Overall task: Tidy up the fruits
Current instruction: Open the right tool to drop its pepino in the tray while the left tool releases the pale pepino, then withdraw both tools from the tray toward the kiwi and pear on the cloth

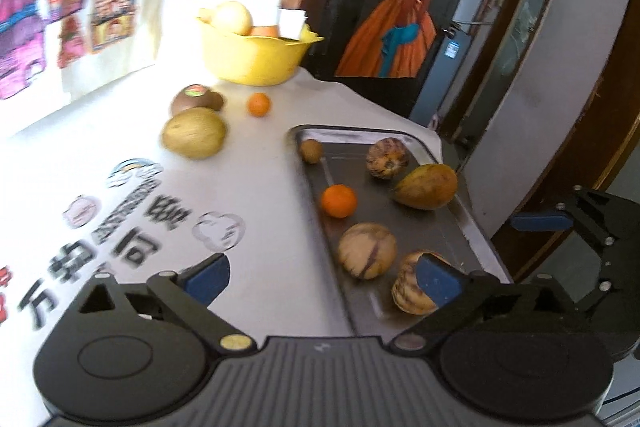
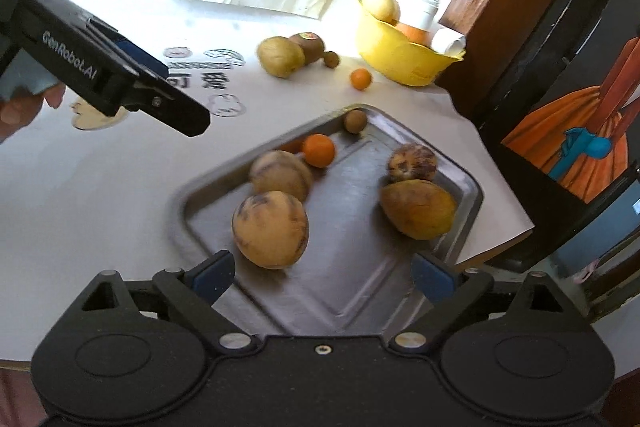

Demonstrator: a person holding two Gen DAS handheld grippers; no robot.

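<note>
- Right wrist view: the right tool (image 2: 324,277) hangs over the metal tray (image 2: 360,291), its blue pads spread wide and gripping nothing.
- Six fruits lie in the tray; more sit loose on the white surface (image 2: 100,195) near the yellow bowl (image 2: 404,61).
- The left tool (image 1: 324,277) is likewise apart and empty, above the tray's near edge.
- The step, I judge, is fetching the next loose fruit, perhaps the small orange (image 1: 259,105) by the bowl.
- Doing it well means centring the pads on the widest part and closing gently; round, smooth skins roll.
- The striped melon (image 2: 270,229) looks firm and dull; the mango (image 2: 418,209) is elongated, so grip across its short width.
- The tray is shiny, hard and shallow-rimmed.
</note>
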